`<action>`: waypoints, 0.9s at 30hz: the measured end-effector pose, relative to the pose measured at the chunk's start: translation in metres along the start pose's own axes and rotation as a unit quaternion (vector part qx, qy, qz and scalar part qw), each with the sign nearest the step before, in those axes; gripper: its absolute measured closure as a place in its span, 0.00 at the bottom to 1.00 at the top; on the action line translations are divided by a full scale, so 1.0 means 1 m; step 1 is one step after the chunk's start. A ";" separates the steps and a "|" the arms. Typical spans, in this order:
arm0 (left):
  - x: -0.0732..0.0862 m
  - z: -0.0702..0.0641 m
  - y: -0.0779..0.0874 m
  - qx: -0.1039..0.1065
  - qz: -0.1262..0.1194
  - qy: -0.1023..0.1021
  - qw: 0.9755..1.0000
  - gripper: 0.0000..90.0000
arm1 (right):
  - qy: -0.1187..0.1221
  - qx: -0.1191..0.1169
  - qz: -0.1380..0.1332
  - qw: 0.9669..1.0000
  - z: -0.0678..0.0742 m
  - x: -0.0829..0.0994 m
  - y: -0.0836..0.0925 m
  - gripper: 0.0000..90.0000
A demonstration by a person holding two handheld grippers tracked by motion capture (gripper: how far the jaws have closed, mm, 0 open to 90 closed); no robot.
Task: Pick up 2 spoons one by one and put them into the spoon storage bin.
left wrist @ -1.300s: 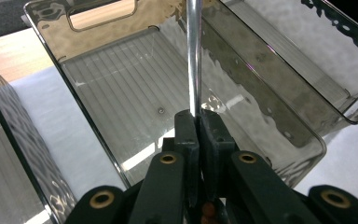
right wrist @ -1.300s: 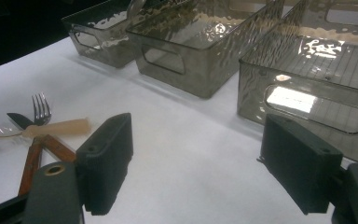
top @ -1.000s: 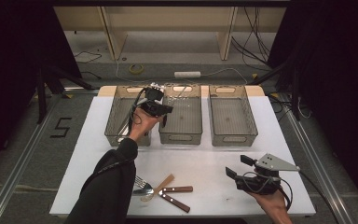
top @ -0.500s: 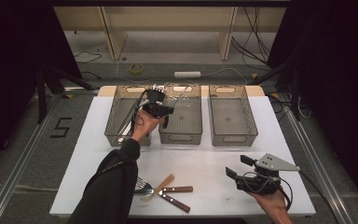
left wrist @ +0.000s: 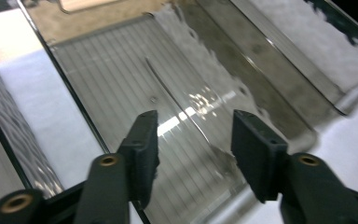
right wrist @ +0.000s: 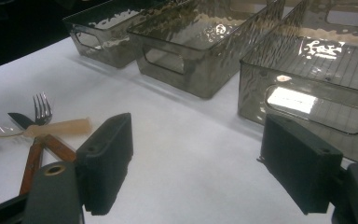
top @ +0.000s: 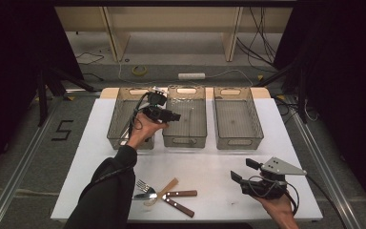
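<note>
My left gripper (top: pixel 175 116) hangs over the near-left edge of the middle smoky bin (top: pixel 186 139), pointing into it. Its jaws have just been opening and stand open (left wrist: pixel 193 126), with nothing between the pads. Below them a slender clear plastic utensil (left wrist: pixel 186 116) lies on the ribbed bin floor, showing as a thin line (top: pixel 191 117) from above. My right gripper (top: pixel 240 172) rests low over the table's near-right part, open and empty (right wrist: pixel 196 135).
A left bin (top: pixel 119 125) and a right bin (top: pixel 238 139) flank the middle one. Near the front edge lie a metal fork (top: pixel 143 185), a beige-handled clear spoon (top: pixel 164 188) and two brown-handled knives (top: pixel 181 200), also a fork (right wrist: pixel 41 108) left of the right gripper.
The left hand has shifted only slightly over the bins. The right hand and the cutlery pile have stayed where they were.
</note>
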State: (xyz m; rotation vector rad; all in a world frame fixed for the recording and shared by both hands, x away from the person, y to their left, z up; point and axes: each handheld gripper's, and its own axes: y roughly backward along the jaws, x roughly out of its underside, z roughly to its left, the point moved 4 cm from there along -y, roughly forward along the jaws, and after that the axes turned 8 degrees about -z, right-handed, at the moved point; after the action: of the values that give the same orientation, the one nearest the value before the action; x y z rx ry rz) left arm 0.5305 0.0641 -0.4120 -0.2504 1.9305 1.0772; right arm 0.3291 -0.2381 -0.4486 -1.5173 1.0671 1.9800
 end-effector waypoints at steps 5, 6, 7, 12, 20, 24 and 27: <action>0.011 -0.009 0.024 0.010 0.001 -0.013 1.000 0.46 | 0.001 0.001 0.000 1.000 0.000 0.000 0.000 0.29; 0.014 -0.010 0.029 0.011 0.000 -0.013 1.000 0.45 | 0.001 0.001 0.000 1.000 0.000 0.000 0.000 0.29; 0.017 -0.011 0.034 0.014 -0.002 -0.013 1.000 0.44 | 0.001 0.000 0.001 1.000 0.001 0.000 0.000 0.29; 0.035 -0.018 0.054 0.021 -0.004 -0.020 1.000 0.41 | 0.002 0.001 0.002 1.000 0.002 0.000 -0.001 0.29; 0.057 -0.032 0.060 0.015 0.034 -0.036 0.999 0.35 | 0.004 0.000 0.001 1.000 0.003 -0.001 -0.001 0.29; 0.065 -0.040 0.063 0.015 0.040 -0.042 0.998 0.33 | 0.003 0.000 0.001 1.000 0.003 0.000 -0.001 0.29; 0.072 -0.047 0.063 0.019 0.051 -0.046 0.997 0.31 | 0.004 0.000 0.002 1.000 0.004 0.000 -0.001 0.29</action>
State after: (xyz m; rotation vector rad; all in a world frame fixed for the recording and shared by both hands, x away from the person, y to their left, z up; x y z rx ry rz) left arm 0.4262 0.0827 -0.4201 -0.0802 1.8953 1.0974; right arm 0.3275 -0.2349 -0.4480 -1.5265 1.0730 1.9783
